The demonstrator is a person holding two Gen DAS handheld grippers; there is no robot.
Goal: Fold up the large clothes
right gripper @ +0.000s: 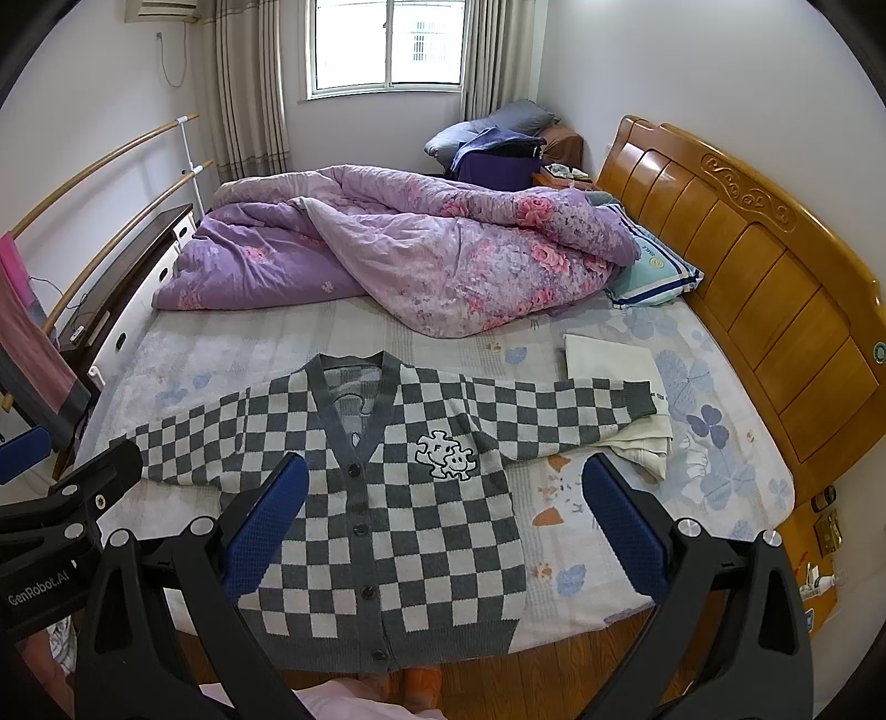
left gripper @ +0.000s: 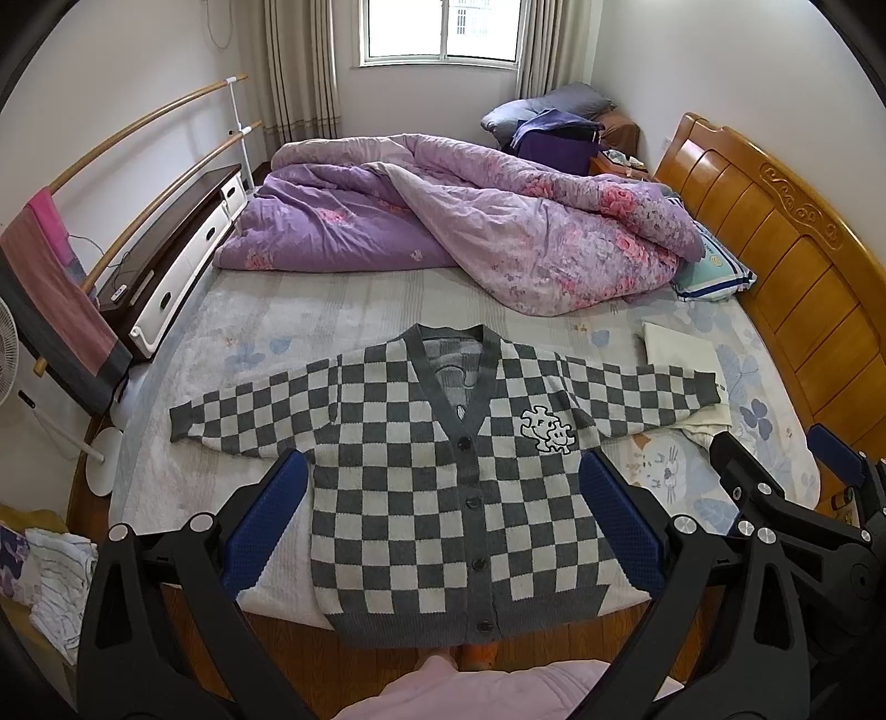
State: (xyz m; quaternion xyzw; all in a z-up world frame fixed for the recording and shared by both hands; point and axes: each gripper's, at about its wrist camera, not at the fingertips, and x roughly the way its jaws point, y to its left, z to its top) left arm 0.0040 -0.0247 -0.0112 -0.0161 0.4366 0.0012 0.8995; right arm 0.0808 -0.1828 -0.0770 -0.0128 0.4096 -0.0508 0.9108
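The checkered cardigan (left gripper: 443, 476) lies flat on the bed (left gripper: 232, 338), sleeves spread, hem over the near edge. My left gripper (left gripper: 443, 520) and right gripper (right gripper: 446, 520) hang above it, jaws wide apart, holding nothing. I think it is best to pinch one sleeve cuff (right gripper: 637, 396) first and fold it inward without wrinkles.

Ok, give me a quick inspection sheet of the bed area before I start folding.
Surface: bed sheet, pale with a blue leaf print, bare at the near left.
Job's things: checked cardigan lies flat, front up, buttoned, sleeves spread; hem hangs over the near bed edge.
Clutter: purple quilt heaped at the far side; pillow by the headboard; cream cloth under the cardigan's right-hand sleeve cuff.
Grippers: left gripper and right gripper both open, above the cardigan, holding nothing.
Cables: a thin cable by the cabinet on the left.
Surroundings: window, curtains, wall rails with a towel, wooden floor.
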